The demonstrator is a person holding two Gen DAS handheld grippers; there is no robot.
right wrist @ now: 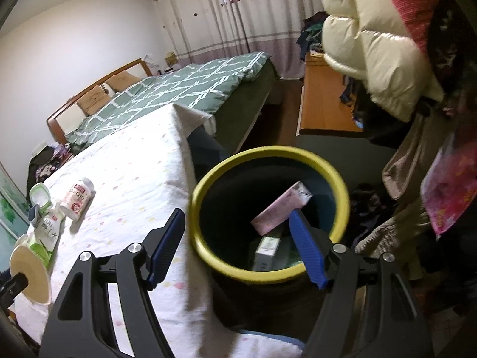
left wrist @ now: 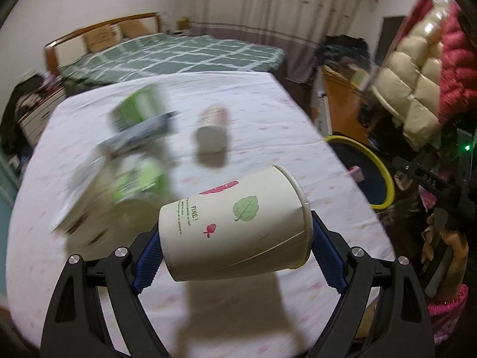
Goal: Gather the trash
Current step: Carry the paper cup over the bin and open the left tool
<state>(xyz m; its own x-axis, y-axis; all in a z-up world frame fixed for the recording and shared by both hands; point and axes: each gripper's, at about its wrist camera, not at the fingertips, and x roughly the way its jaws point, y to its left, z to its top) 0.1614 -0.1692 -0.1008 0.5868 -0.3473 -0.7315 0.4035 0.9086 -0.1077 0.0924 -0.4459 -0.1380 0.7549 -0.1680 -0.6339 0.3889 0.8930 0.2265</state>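
My left gripper [left wrist: 235,238] is shut on a white paper cup [left wrist: 235,223] with a green leaf print, held on its side above the white spotted tablecloth [left wrist: 268,113]. The cup's mouth also shows in the right wrist view [right wrist: 29,271]. My right gripper [right wrist: 235,232] is open and empty, over the near rim of the dark bin with a yellow rim [right wrist: 268,274]. A pink box [right wrist: 280,208] and a pale green box [right wrist: 266,250] lie in the bin. A white pill bottle [right wrist: 77,198] and green cartons [right wrist: 44,232] lie on the table.
The bin [left wrist: 384,179] stands on the floor off the table's right edge. A bed with a green checked cover [right wrist: 179,89] lies beyond the table. Puffy cream and red jackets [right wrist: 372,44] hang at the right above a wooden cabinet [right wrist: 322,104].
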